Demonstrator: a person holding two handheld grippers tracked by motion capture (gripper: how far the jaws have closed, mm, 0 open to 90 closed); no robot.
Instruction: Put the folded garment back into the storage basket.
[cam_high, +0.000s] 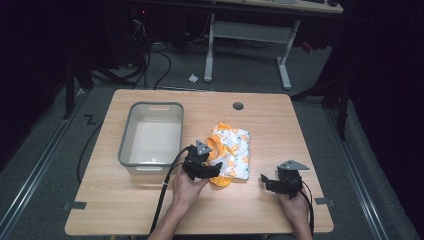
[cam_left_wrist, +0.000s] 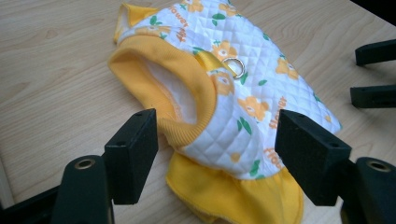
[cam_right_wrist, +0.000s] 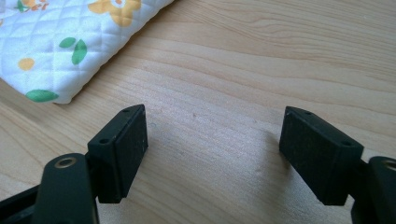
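The high view looks forward and down on the whole desk (cam_high: 150, 210) from the person's side. The left gripper view sits close over the garment (cam_left_wrist: 243, 88), facing along its jaws. The right gripper view skims the bare desk nearby, sharing the garment's quilted edge with the other two views.

On the counter (cam_high: 150, 210) a bin (cam_high: 129, 132) stands left of centre, with a small garment (cam_high: 235, 147) lying flat just to its right. The left tool (cam_high: 212, 172) sits at the garment's near edge, its jaws spread either side of the cloth. The right tool (cam_high: 266, 181) rests on the counter to the right of the garment, apart from it, jaws spread over bare wood
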